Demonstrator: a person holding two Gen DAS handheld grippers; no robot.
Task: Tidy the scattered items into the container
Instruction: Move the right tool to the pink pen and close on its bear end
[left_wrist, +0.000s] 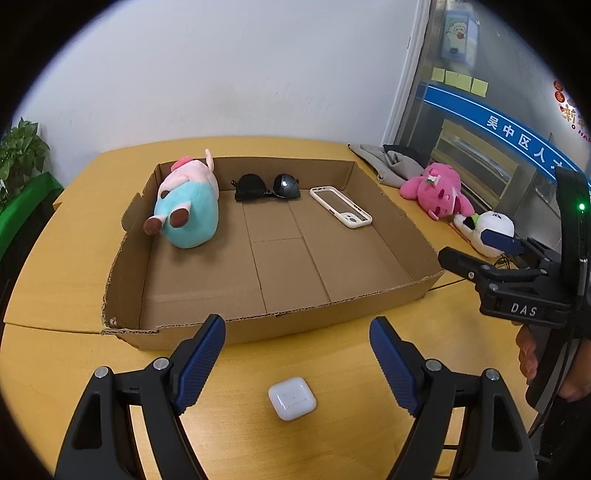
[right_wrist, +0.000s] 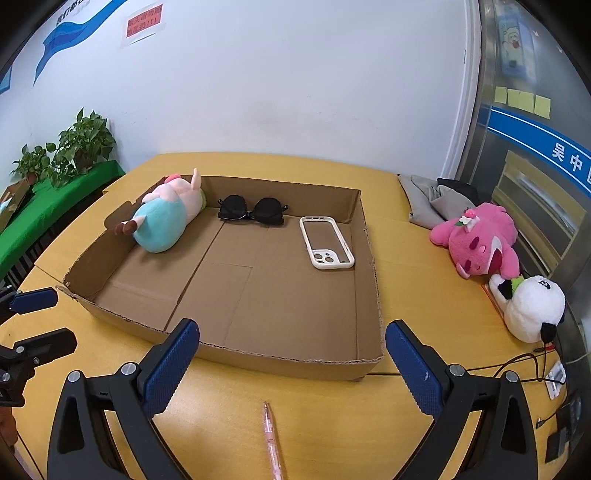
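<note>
A shallow cardboard box (left_wrist: 295, 325) (right_wrist: 291, 363) lies on the yellow table. It holds a teal-and-pink plush (left_wrist: 186, 201) (right_wrist: 166, 216), black sunglasses (left_wrist: 266, 186) (right_wrist: 251, 210) and a white phone case (left_wrist: 340, 206) (right_wrist: 325, 242). A white earbud case (left_wrist: 291, 398) lies on the table in front of the box, between my open left gripper's fingers (left_wrist: 297, 354). A pink pen (right_wrist: 271, 441) lies on the table below my open right gripper (right_wrist: 291, 358). The right gripper (left_wrist: 480, 254) also shows at the right of the left wrist view, empty.
A pink plush (left_wrist: 437, 190) (right_wrist: 480, 240), a white panda plush (left_wrist: 487, 230) (right_wrist: 532, 306) and grey cloth (left_wrist: 388, 164) (right_wrist: 432, 203) lie on the table right of the box. Cables (right_wrist: 532, 362) run at the right edge. Potted plants (right_wrist: 74, 147) stand to the left.
</note>
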